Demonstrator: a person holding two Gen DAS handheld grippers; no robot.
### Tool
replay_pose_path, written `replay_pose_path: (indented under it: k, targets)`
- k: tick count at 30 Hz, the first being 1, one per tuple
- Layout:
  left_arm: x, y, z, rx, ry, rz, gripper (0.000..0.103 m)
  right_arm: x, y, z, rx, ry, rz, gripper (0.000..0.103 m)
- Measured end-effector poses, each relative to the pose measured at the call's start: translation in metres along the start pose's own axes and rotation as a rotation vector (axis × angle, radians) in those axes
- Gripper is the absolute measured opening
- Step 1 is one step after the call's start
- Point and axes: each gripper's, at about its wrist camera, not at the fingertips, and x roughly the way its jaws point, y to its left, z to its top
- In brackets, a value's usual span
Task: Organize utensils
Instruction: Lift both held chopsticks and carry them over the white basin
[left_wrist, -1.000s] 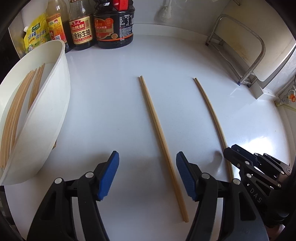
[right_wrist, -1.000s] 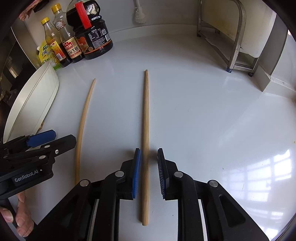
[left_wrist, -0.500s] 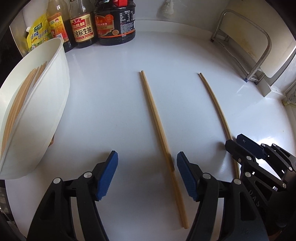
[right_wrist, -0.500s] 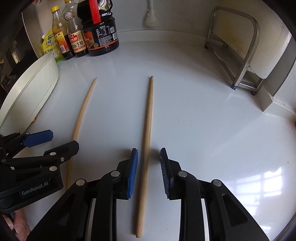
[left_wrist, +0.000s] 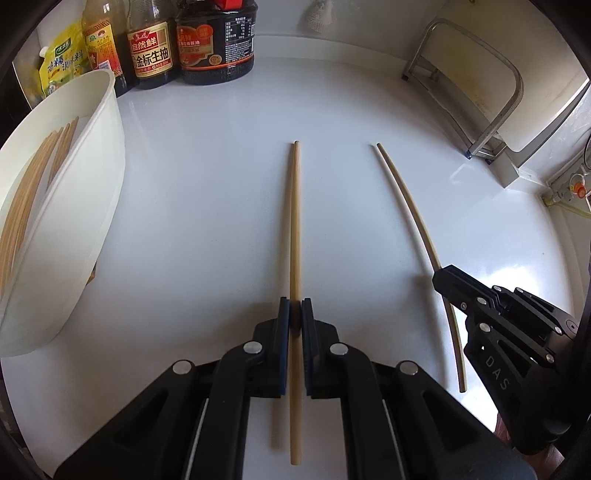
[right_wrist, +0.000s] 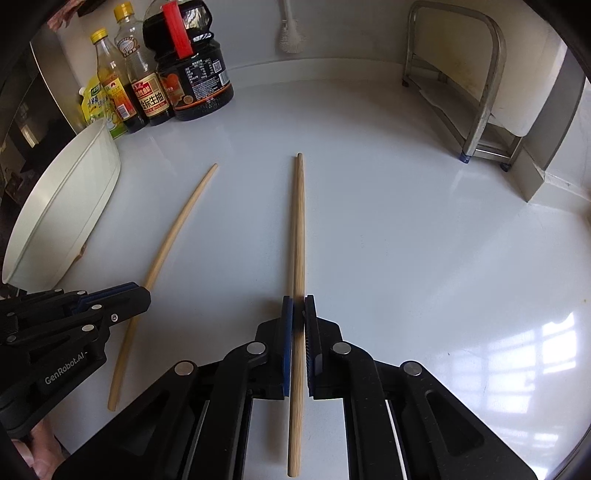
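Note:
Two wooden chopsticks lie lengthwise on the white counter. My left gripper (left_wrist: 294, 310) is shut on the left chopstick (left_wrist: 294, 221), about a third of the way up from its near end. My right gripper (right_wrist: 298, 308) is shut on the right chopstick (right_wrist: 298, 229) the same way. Each view shows the other chopstick too: the right one (left_wrist: 410, 210) in the left wrist view, the left one (right_wrist: 173, 236) in the right wrist view. A white oval bowl (left_wrist: 92, 206) at the left holds several more chopsticks (left_wrist: 26, 199).
Sauce and oil bottles (left_wrist: 184, 40) stand at the back left by the wall. A metal rack (right_wrist: 476, 92) stands at the back right. The white bowl also shows in the right wrist view (right_wrist: 62, 206).
Both grippers have closed: the left from wide open, the right from a narrow gap, each onto the chopstick lying between its fingers. Both have also shifted slightly over the counter.

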Motion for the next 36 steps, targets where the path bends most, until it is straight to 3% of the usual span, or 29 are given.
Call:
replay_pose_path:
  k: [9,15,19,27,36]
  targets:
    - [-0.071,0.024,0.014,0.024,-0.112,-0.019,0.007,-0.045,0.039,0.016,0.028,-0.064,0.054,0.006]
    - [-0.123,0.071,0.026,-0.004,-0.216,0.010,0.007,-0.066,0.091,0.040,-0.021,-0.108,0.107,0.006]
    - [-0.145,0.115,0.026,-0.039,-0.242,0.051,0.007,-0.069,0.136,0.061,-0.071,-0.123,0.154,0.006]
    - [-0.155,0.204,0.029,-0.141,-0.249,0.138,0.007,-0.045,0.230,0.091,-0.189,-0.091,0.216,0.006]
    - [-0.135,0.258,0.039,-0.170,-0.210,0.128,0.012,0.002,0.287,0.108,-0.227,0.011,0.221,0.006]
